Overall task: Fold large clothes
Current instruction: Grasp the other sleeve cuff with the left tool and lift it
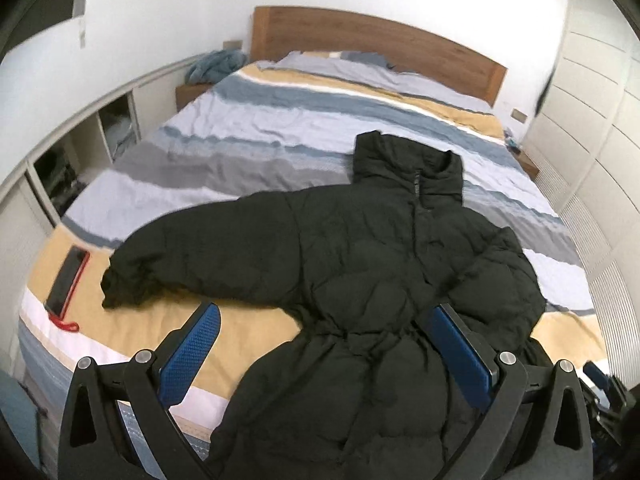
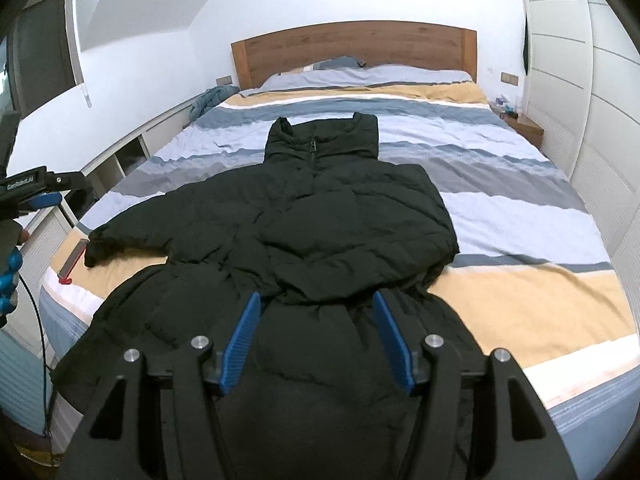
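A black puffer jacket (image 1: 360,248) (image 2: 320,216) lies front up on the striped bed (image 1: 240,132) (image 2: 520,220), its collar toward the headboard. One sleeve (image 1: 192,248) stretches out to the left; the other side is folded in over the body. The hem hangs over the bed's near edge. My left gripper (image 1: 326,316) hovers open above the jacket's waist, its blue pads wide apart and holding nothing. My right gripper (image 2: 316,300) is also open above the waist, with only the jacket's surface below its pads. At the far left of the right wrist view, the left gripper (image 2: 40,198) shows beside a hand.
A phone in a red case (image 1: 68,276) (image 2: 74,262) lies on the bed's near left corner, close to the sleeve cuff. A wooden headboard (image 2: 352,48) stands at the far end. Open shelves (image 1: 80,160) line the left, a white wardrobe (image 2: 580,120) the right.
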### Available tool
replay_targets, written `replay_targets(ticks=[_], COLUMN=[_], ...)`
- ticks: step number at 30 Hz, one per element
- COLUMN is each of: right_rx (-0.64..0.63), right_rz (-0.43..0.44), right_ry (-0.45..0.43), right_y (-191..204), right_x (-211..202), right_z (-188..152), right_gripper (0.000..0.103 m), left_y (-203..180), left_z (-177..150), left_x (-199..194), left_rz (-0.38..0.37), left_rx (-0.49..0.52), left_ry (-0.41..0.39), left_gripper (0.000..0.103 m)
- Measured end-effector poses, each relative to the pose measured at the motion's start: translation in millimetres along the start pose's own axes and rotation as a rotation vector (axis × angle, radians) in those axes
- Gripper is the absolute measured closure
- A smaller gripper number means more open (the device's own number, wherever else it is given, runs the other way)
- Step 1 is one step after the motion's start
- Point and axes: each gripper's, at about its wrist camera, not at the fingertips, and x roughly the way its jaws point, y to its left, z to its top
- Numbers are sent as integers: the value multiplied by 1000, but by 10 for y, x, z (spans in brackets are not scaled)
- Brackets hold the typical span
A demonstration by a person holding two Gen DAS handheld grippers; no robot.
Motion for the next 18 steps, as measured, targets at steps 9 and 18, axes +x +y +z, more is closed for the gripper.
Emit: replay_targets(ticks=[9, 18], right_rx=[33, 46], right_rz=[-28, -46], right_ry=[37, 60], right_y=[-117, -219], right_x=[299, 567], right_z=[2, 37], right_gripper=[43, 43], left_y=[417, 1200], left_z=[53, 11], left_x=[546, 1048], left_rz=[43, 85], left_rx=[-89, -279], left_ry=[39, 66], left_gripper=[1, 1])
